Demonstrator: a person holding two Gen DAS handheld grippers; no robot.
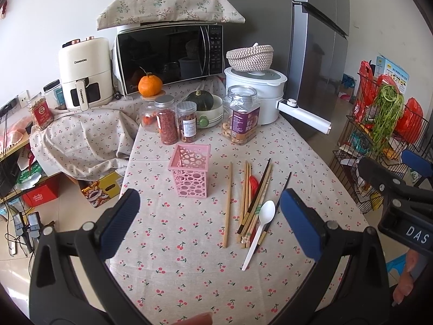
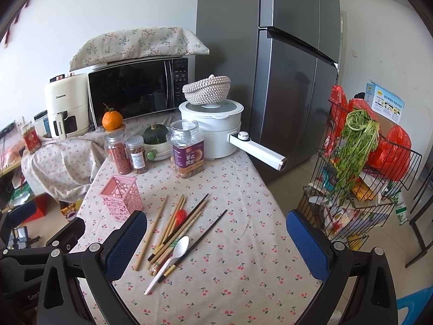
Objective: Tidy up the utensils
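Soft cloth printed with small red cherries, draped over the desk (image 1: 189,257). Near its middle, upright and empty: a square pink plastic holder (image 1: 190,170), walls pierced with round holes. Just right of it, loose on the cloth: pale wooden chopsticks (image 1: 247,203) in an untidy bundle, one single stick (image 1: 228,203) lying apart between bundle and holder, slim dark chopsticks (image 1: 281,192) crossing the pile, a smooth white plastic spoon (image 1: 259,224) with its bowl up, and a red spoon (image 1: 253,187) mostly buried underneath. Behind, clear ribbed jars (image 1: 169,119) with metal lids, and a glossy white pot (image 1: 257,92) capped by a woven basket.

Left gripper (image 1: 209,216): jaws released wide, blue textured pads, grasping nothing, hovering over the cloth. Right gripper (image 2: 216,241): jaws likewise spread and empty, above the utensil pile.
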